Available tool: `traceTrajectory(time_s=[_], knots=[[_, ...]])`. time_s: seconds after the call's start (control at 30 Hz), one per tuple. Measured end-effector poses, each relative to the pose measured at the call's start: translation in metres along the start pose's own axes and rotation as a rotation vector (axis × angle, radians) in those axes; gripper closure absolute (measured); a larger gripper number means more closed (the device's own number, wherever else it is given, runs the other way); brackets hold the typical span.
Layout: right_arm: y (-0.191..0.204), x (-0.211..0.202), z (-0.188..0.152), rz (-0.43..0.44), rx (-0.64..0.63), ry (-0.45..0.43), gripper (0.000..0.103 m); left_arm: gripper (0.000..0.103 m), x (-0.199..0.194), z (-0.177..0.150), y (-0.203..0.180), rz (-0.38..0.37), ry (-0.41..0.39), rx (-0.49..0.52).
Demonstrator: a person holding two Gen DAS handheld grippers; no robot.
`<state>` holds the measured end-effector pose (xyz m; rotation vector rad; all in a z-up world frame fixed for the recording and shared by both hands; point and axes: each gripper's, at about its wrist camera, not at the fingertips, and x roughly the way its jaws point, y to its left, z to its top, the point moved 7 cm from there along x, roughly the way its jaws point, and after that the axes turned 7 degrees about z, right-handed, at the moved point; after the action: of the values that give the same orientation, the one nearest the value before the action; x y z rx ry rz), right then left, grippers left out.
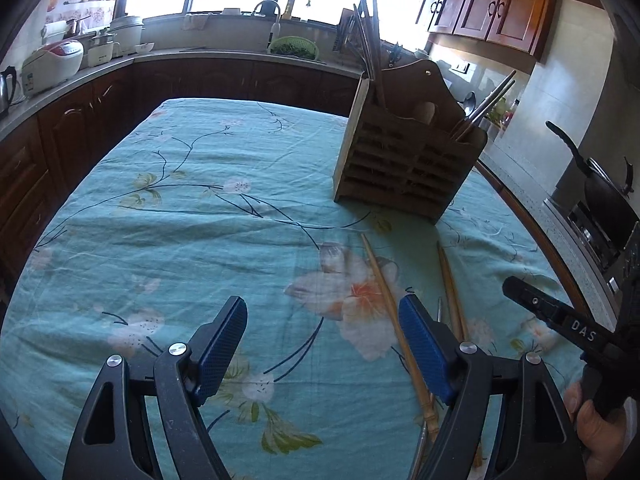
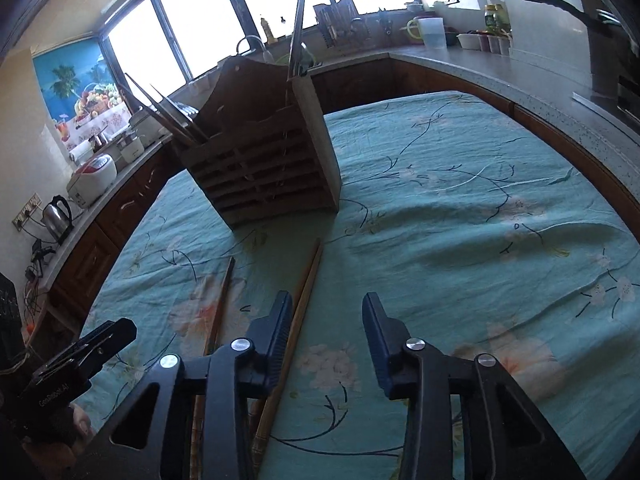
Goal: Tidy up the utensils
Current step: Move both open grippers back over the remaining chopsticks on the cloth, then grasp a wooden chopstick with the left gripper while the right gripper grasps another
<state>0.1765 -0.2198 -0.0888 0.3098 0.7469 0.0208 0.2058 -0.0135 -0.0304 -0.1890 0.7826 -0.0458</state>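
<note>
A slatted wooden utensil holder [image 1: 404, 162] stands on the table with several chopsticks upright in its compartments; it also shows in the right wrist view [image 2: 272, 172]. Loose wooden chopsticks [image 1: 390, 308] lie on the cloth in front of it, more [image 1: 452, 292] beside them; they also show in the right wrist view [image 2: 304, 300]. My left gripper [image 1: 322, 344] is open and empty, its right finger over a chopstick. My right gripper [image 2: 326, 340] is open and empty, its left finger beside the chopsticks. The right gripper's body [image 1: 560, 320] shows at the left view's right edge.
The table wears a teal floral cloth [image 1: 180, 220]. Counters ring the room with a rice cooker [image 1: 52, 64], a kettle [image 2: 58, 214], a sink tap [image 1: 268, 8] and a black pan [image 1: 600, 184] on the stove at right.
</note>
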Motion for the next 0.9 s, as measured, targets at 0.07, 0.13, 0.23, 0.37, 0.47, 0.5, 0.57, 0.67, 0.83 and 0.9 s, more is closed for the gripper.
traceTrajectory(time_s=[0.07, 0.13, 0.23, 0.37, 0.47, 0.5, 0.57, 0.67, 0.83, 0.9], knots=[[0.005, 0.014, -0.004, -0.004, -0.029, 0.048, 0.072, 0.026, 0.003, 0.0, 0.001, 0.005, 0.01, 0.0], [0.009, 0.027, -0.007, -0.004, -0.046, 0.091, 0.077, 0.026, 0.008, 0.001, 0.001, 0.007, 0.019, -0.001], [0.011, 0.042, -0.014, -0.044, -0.084, 0.15, 0.087, 0.026, 0.015, 0.001, 0.003, 0.011, 0.035, -0.002], [0.013, 0.043, -0.012, -0.061, -0.114, 0.153, 0.087, 0.026, 0.025, 0.002, 0.0, 0.007, 0.059, -0.003], [0.014, 0.044, -0.012, -0.04, -0.122, 0.165, 0.087, 0.026, 0.035, 0.005, -0.007, -0.012, 0.083, 0.004], [0.015, 0.046, -0.011, -0.032, -0.123, 0.168, 0.087, 0.026, 0.037, 0.006, -0.01, -0.016, 0.087, 0.012], [0.017, 0.049, -0.012, -0.013, -0.133, 0.181, 0.087, 0.026, 0.042, 0.009, -0.017, -0.014, 0.09, 0.038], [0.016, 0.051, -0.01, -0.024, -0.151, 0.193, 0.087, 0.026, 0.05, 0.015, -0.028, -0.007, 0.097, 0.083], [0.008, 0.042, -0.014, 0.0, -0.159, 0.216, 0.093, 0.035, 0.067, 0.019, -0.046, -0.002, 0.121, 0.146], [0.0, 0.034, -0.018, -0.012, -0.167, 0.223, 0.093, 0.039, 0.075, 0.019, -0.054, -0.001, 0.133, 0.179]])
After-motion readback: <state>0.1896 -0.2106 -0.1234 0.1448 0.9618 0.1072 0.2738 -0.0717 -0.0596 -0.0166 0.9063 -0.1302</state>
